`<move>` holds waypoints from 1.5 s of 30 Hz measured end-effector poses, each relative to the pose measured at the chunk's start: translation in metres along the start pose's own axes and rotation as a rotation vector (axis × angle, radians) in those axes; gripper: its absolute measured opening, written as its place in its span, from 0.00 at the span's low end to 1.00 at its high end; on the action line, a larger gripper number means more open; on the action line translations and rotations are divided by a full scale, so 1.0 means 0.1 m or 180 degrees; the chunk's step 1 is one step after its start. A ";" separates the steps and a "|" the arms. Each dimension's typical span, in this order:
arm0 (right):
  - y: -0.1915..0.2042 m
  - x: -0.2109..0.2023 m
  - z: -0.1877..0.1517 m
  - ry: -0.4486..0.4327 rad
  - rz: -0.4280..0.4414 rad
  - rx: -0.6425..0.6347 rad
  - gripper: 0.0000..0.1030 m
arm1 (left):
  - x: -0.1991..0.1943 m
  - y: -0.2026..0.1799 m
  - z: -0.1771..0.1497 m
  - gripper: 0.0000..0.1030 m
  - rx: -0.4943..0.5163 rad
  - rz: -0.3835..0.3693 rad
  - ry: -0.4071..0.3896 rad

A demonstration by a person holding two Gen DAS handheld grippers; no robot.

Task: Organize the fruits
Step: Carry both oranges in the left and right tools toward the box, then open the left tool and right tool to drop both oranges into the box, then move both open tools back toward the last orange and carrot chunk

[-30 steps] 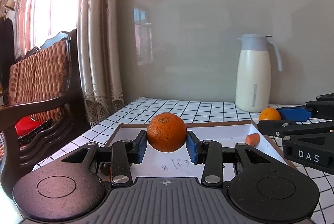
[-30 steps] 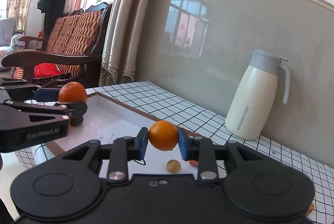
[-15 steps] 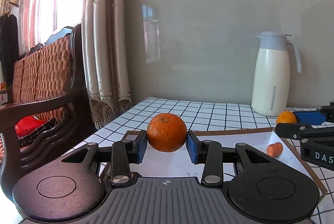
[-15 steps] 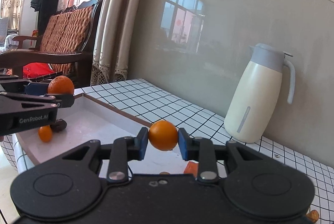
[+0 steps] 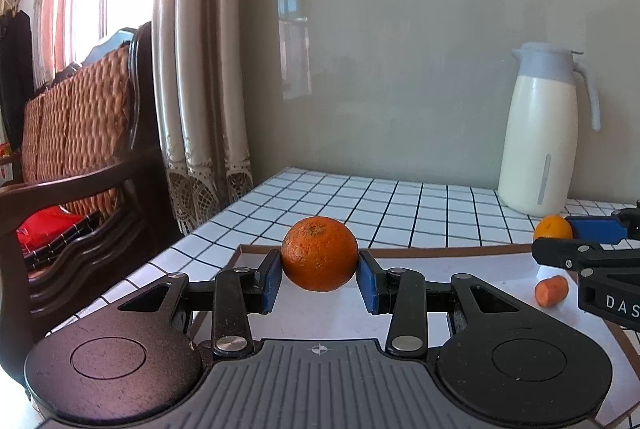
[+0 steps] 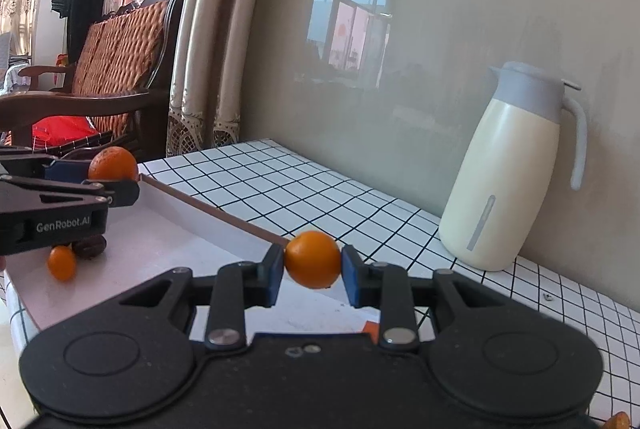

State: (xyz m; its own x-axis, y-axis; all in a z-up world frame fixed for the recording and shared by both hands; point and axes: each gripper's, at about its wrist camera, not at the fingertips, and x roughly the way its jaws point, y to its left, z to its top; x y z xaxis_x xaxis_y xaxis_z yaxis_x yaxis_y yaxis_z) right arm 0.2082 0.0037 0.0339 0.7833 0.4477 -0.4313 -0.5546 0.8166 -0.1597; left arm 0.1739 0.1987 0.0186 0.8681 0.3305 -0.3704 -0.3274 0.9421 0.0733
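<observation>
Left tongs grip a large orange; right tongs grip a small orange above the tray

Left tongs over tray on desk; right tongs to their right. Carrot piece in tray, right of left tongs. Jug beyond tray, far right. Chair off desk, left.

Each tool is black plastic with blue pads, silver rivets and two round discs; the left tool shows "GenRobot.AI", the right tool "DAS".
</observation>
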 end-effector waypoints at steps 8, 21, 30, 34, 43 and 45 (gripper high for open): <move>-0.08 0.14 0.03 0.0052 0.0043 0.0063 0.22 | 0.15 -0.02 0.05 0.39 -0.0022 0.0005 0.0046; -0.21 0.22 0.00 -0.0077 -0.0309 0.0030 0.94 | 0.01 0.08 0.04 1.00 -0.0301 0.0356 -0.0263; -0.21 0.26 -0.04 -0.0043 -0.0268 0.0096 0.94 | 0.06 0.07 -0.05 1.00 -0.0174 0.0359 -0.0124; -0.22 0.25 -0.04 -0.0015 -0.0250 0.0101 0.94 | 0.05 0.09 -0.04 1.00 -0.0193 0.0369 -0.0131; -0.23 0.14 -0.04 -0.0023 -0.0224 0.0107 0.94 | -0.01 0.10 -0.05 1.00 -0.0190 0.0334 -0.0135; -0.25 0.04 -0.05 -0.0083 -0.0237 0.0111 0.94 | -0.09 0.06 -0.04 1.00 -0.0159 0.0327 -0.0209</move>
State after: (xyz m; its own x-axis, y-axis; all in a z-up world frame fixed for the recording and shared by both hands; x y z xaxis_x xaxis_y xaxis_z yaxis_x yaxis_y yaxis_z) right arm 0.2239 -0.0163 0.0315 0.8293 0.3943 -0.3960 -0.4850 0.8599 -0.1593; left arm 0.1627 0.2011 0.0187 0.8510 0.4297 -0.3019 -0.4326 0.8995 0.0609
